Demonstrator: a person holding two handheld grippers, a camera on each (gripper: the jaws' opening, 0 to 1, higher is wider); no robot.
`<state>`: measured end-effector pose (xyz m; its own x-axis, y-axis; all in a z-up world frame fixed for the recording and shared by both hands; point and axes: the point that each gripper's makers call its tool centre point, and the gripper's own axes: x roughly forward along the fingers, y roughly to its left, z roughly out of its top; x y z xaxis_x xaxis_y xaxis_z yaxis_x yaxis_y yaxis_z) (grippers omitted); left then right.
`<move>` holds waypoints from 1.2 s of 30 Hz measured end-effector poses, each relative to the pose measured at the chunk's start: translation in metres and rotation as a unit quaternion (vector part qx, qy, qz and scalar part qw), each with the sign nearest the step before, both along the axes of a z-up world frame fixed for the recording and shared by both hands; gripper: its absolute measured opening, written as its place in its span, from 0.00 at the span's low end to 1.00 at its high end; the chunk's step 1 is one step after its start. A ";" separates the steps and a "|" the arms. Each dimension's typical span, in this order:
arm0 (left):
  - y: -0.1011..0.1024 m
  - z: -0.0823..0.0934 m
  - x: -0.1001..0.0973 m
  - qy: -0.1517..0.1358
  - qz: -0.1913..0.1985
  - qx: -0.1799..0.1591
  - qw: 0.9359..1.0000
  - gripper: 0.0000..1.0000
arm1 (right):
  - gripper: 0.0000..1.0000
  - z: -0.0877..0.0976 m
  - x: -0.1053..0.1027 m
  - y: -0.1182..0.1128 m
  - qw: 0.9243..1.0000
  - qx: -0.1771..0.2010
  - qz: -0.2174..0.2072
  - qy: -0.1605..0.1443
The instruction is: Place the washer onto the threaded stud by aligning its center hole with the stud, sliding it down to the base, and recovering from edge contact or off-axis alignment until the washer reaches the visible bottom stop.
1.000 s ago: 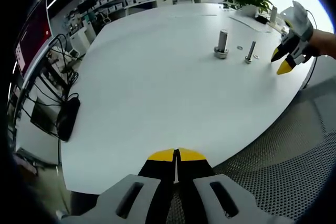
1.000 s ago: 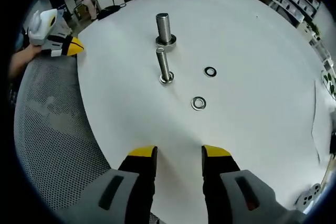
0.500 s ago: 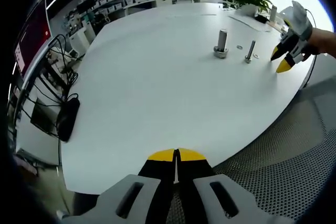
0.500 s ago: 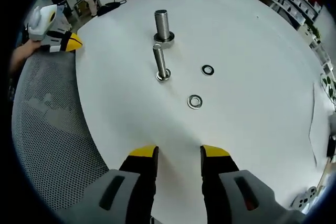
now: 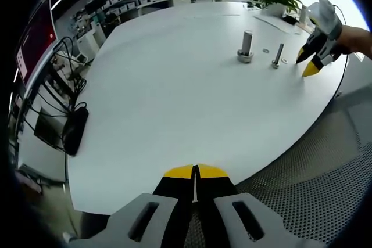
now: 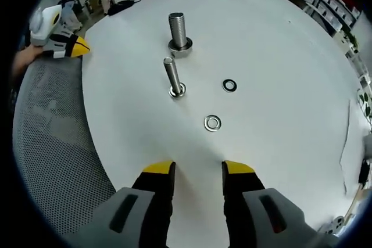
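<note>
Right gripper (image 6: 197, 172) has jaws apart and empty, low over the white table (image 6: 279, 56), pointed at the near washer (image 6: 213, 123) lying flat, apart from the thin stud (image 6: 173, 77); a second washer (image 6: 229, 85) and a thick stud (image 6: 179, 32) sit further out. Left gripper (image 5: 195, 171) is closed on nothing at the table edge, well away. Risk: a flat washer gives little edge to pinch, so it may skid or, I think, come up tilted and catch the threads off-axis.
</note>
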<state>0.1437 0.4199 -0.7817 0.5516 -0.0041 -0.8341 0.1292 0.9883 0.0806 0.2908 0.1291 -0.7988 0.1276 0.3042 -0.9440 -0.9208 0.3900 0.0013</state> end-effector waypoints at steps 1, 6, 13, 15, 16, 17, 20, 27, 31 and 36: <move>0.000 0.000 0.000 0.000 0.000 0.000 1.000 0.00 | 0.35 0.000 0.000 0.000 1.000 0.000 0.000 0.000; 0.001 0.000 0.000 0.001 0.002 0.000 1.000 0.00 | 0.33 0.000 0.004 0.002 1.000 0.000 -0.004 0.001; 0.000 0.000 -0.001 0.001 0.003 0.000 1.000 0.00 | 0.32 0.000 0.007 0.005 1.000 0.010 -0.008 -0.004; 0.000 0.000 -0.001 0.002 0.002 0.000 1.000 0.00 | 0.32 0.000 0.009 0.007 1.000 0.011 -0.009 -0.005; 0.000 0.000 -0.001 0.002 0.002 0.000 1.000 0.00 | 0.32 0.000 0.010 0.008 1.000 0.011 -0.009 -0.005; 0.000 0.000 -0.001 0.002 0.002 0.000 1.000 0.00 | 0.32 0.000 0.011 0.009 1.000 0.013 -0.011 -0.007; 0.000 0.000 -0.001 0.000 0.001 0.000 1.000 0.00 | 0.32 0.001 0.012 0.011 1.000 0.017 -0.007 -0.011; 0.000 0.000 0.000 -0.001 0.002 -0.001 1.000 0.00 | 0.33 0.000 0.018 0.018 0.999 0.038 0.008 -0.019; 0.000 0.001 0.000 -0.001 0.002 -0.001 1.000 0.00 | 0.32 0.001 0.021 0.023 0.999 0.040 0.001 -0.020; 0.000 0.000 0.000 -0.001 0.002 -0.001 1.000 0.00 | 0.29 0.001 0.025 0.028 0.999 0.033 -0.004 -0.019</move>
